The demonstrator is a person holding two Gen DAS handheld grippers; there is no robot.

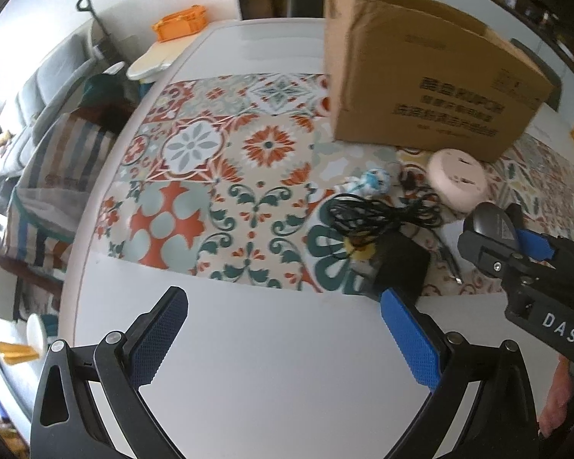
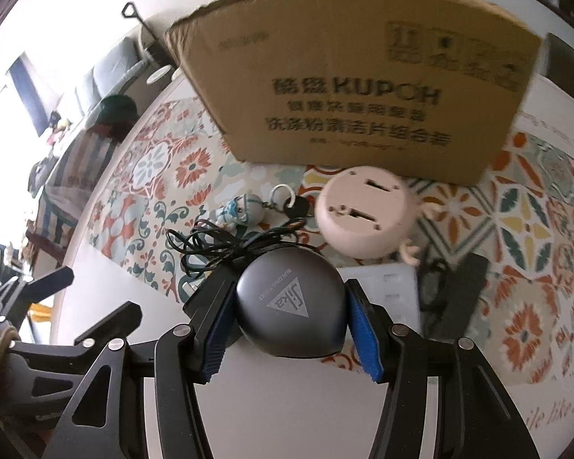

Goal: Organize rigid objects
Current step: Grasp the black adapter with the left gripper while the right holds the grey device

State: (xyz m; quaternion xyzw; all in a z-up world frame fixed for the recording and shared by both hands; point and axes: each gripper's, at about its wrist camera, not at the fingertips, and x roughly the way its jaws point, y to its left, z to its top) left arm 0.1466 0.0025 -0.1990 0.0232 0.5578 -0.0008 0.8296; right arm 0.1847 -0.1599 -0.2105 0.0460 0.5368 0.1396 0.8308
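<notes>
Patterned mat (image 2: 149, 164) on white table (image 1: 271, 363), box (image 2: 363, 88) top centre. Right gripper (image 2: 290, 329) clamped on grey case (image 2: 290, 306), frame centre. Left gripper (image 1: 283, 336) apart, holding nothing. Best lifted level, over box rim, clear of cable (image 2: 225, 244) and pink puck (image 2: 363, 214).

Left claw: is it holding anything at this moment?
No. The left claw is open, with only bare white table between its fingers, while the right claw grips the dark grey case.
</notes>
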